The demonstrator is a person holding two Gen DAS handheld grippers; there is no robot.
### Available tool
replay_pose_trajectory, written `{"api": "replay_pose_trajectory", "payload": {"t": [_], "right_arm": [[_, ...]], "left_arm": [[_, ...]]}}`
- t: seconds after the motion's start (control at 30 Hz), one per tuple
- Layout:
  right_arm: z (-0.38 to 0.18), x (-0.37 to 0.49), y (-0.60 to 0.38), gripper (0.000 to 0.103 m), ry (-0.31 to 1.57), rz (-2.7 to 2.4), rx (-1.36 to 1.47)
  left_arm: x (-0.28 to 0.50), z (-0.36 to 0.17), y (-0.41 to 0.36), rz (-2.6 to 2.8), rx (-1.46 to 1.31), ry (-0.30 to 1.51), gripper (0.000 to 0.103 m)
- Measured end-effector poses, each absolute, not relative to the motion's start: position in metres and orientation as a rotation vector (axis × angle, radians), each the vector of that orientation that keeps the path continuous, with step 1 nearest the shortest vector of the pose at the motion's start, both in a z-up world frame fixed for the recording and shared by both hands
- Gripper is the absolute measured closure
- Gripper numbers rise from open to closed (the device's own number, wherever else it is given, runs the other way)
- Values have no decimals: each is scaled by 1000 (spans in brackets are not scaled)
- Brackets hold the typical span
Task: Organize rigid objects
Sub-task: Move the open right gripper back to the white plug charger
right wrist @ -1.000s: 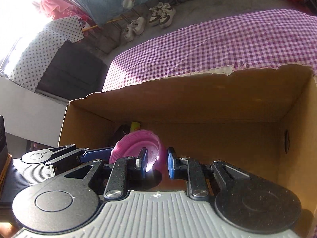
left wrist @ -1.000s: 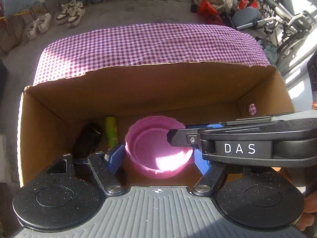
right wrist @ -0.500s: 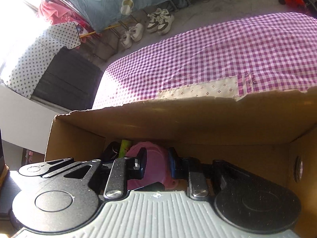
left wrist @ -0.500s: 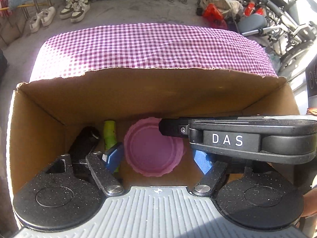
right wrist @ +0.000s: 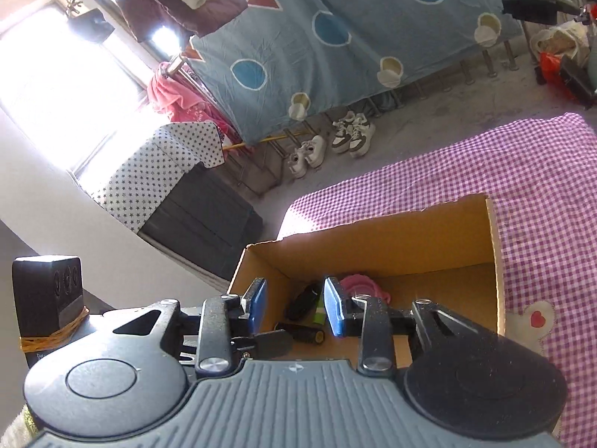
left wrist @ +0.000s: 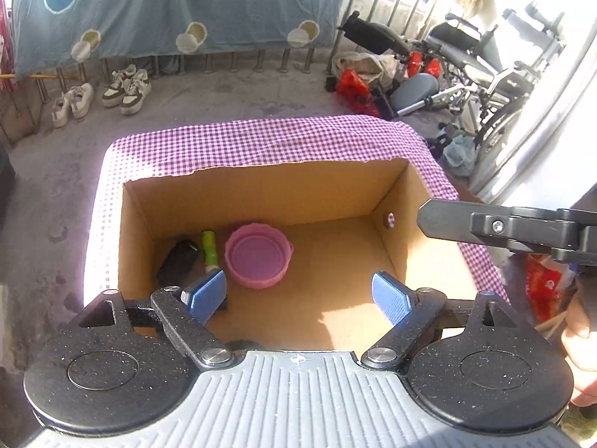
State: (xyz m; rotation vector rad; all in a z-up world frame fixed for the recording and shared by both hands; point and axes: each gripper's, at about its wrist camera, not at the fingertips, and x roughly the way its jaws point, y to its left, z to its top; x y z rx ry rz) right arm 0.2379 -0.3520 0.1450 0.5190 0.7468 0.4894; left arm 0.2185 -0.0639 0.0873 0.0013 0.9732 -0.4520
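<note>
My left claw [left wrist: 298, 295] hangs over the near edge of the cardboard box [left wrist: 261, 183], its blue pads spread wide with nothing between them. On the box floor, toward the far left, the pink bowl [left wrist: 258, 254] sits upright. Just left of it lies a green tube [left wrist: 209, 248], and a black object [left wrist: 178, 261] rests in the left corner; I cannot make out what it is. My right claw [right wrist: 294, 308] is partly open and empty, above the box's near left corner. Through its view I see the pink bowl [right wrist: 360, 285] again, plus a black cylinder with a yellow end [right wrist: 302, 332] lying on the floor near me. The box stands on a desk covered by a purple checked cloth [left wrist: 261, 142].
</note>
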Motion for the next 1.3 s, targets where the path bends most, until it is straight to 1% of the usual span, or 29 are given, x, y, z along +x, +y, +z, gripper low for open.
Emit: {"api": "replay_pose_trajectory", "payload": {"t": [0.03, 0.07, 0.1, 0.13, 0.17, 0.3, 0.47, 0.6, 0.8, 0.97, 1.03, 1.17, 1.3], "right_arm": [[153, 215, -355, 19, 691, 487, 502], [158, 198, -358, 16, 650, 487, 488], [161, 173, -360, 11, 613, 480, 475], [161, 153, -360, 3, 599, 472, 470], [158, 134, -360, 1, 591, 459, 469], [138, 68, -355, 0, 579, 362, 435], [105, 31, -347, 0, 618, 264, 361], [84, 21, -334, 0, 687, 145, 235], [72, -2, -320, 0, 599, 75, 54], [63, -6, -322, 0, 561, 58, -20], [61, -5, -325, 0, 554, 59, -79], [57, -6, -333, 0, 519, 19, -147], [55, -7, -355, 0, 502, 39, -86]], "left_arm": [[204, 93, -62, -466, 12, 953, 12], [189, 97, -62, -477, 41, 927, 9], [175, 99, -62, -499, 68, 897, 6], [160, 100, -62, -527, 92, 869, 5], [149, 100, -61, -545, 107, 854, 2], [90, 81, -58, -645, 122, 818, 2], [50, 38, -62, -671, 8, 888, 1], [37, 9, -77, -641, -32, 942, 1], [16, -5, -93, -581, 37, 880, 1], [10, -16, -108, -624, 76, 919, 1], [9, -18, -113, -644, 73, 906, 1], [11, -25, -118, -690, 8, 907, 1], [17, -35, -115, -727, -133, 897, 1]]}}
